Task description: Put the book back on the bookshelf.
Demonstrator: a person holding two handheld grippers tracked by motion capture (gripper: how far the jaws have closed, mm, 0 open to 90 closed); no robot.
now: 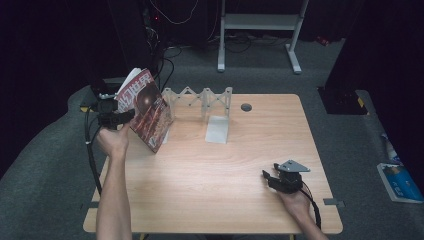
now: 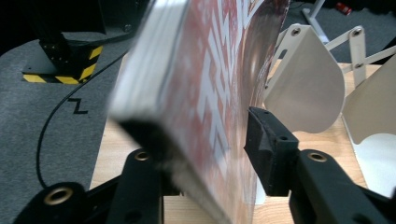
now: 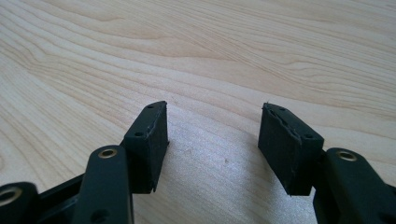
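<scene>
A thick magazine with a red patterned cover stands tilted at the table's far left, against the left end of a white folding rack. My left gripper is at its left edge. In the left gripper view the magazine stands between the jaws; the right pad sits just off the cover, and the left pad is hidden behind the pages, so the gripper is open. The rack's white dividers rise behind. My right gripper rests on the table near right, open and holding nothing.
The wooden table has a round grey grommet behind the rack. A white metal stand and cables lie on the floor beyond. A blue and white object lies on the floor at right. A yellow-black striped base sits left of the table.
</scene>
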